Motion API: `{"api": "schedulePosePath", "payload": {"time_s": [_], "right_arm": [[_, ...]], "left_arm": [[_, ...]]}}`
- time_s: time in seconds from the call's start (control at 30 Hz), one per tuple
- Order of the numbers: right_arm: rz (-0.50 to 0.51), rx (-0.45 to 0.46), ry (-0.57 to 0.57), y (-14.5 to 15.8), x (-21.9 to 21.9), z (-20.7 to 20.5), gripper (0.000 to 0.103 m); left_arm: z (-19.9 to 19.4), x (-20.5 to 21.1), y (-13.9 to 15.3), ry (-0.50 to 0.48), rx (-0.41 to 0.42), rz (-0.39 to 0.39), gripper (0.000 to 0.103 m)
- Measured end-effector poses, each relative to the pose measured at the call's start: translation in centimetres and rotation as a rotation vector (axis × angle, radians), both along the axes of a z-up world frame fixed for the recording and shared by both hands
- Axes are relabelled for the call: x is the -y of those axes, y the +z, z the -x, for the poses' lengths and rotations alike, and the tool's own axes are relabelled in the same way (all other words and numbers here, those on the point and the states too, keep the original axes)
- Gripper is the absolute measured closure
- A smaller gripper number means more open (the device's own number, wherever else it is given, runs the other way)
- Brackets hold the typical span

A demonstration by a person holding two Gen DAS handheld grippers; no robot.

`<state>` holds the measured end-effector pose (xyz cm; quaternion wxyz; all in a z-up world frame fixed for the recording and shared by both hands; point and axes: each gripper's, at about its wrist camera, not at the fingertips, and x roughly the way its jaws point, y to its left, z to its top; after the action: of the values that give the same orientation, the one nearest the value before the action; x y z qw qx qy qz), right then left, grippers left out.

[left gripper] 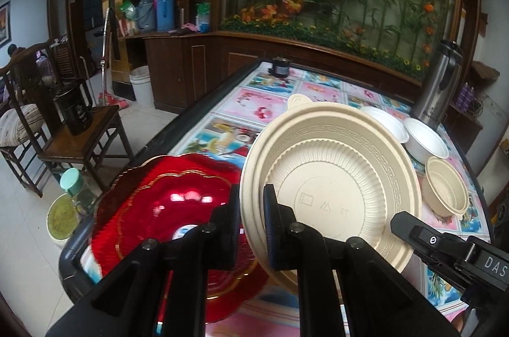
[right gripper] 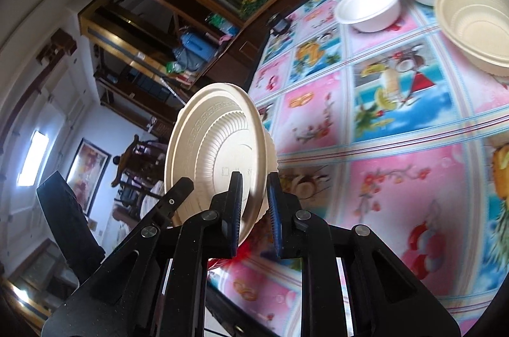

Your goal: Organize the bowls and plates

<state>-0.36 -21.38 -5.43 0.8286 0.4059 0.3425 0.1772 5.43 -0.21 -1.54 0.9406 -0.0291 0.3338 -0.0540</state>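
Observation:
My left gripper [left gripper: 251,203] is shut on the rim of a beige plate [left gripper: 331,178], held tilted above the table. A red scalloped plate [left gripper: 165,209] lies on the table under and left of it. My right gripper [right gripper: 254,203] is shut on the same beige plate [right gripper: 216,155], seen edge-on; it also shows in the left wrist view [left gripper: 445,248]. Two white bowls [left gripper: 426,140] [right gripper: 369,4] and a beige bowl [left gripper: 447,187] [right gripper: 477,19] stand on the table at the far right.
The table [right gripper: 397,171] has a colourful fruit-pattern cloth. A steel thermos [left gripper: 439,85] stands behind the bowls and a small dark jar [left gripper: 280,66] at the far edge. Wooden chairs [left gripper: 79,140] stand left of the table.

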Motion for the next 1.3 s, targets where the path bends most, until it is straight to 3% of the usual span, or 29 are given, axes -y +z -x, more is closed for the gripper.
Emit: {"api": "schedulePosePath", "payload": {"time_s": [0.63, 1.3], "right_arm": [[0.004, -0.015, 0.113, 0.2, -5.8, -2.0, 0.086], [-0.009, -0.070, 0.168, -1.4, -8.2, -3.5, 0.086]], "left_arm": [[0.6, -4.6, -0.4, 0.086, 0.002, 0.010, 0.092], [-0.5, -6.8, -2.2, 0.137, -0.059, 0.004, 0.092]]}}
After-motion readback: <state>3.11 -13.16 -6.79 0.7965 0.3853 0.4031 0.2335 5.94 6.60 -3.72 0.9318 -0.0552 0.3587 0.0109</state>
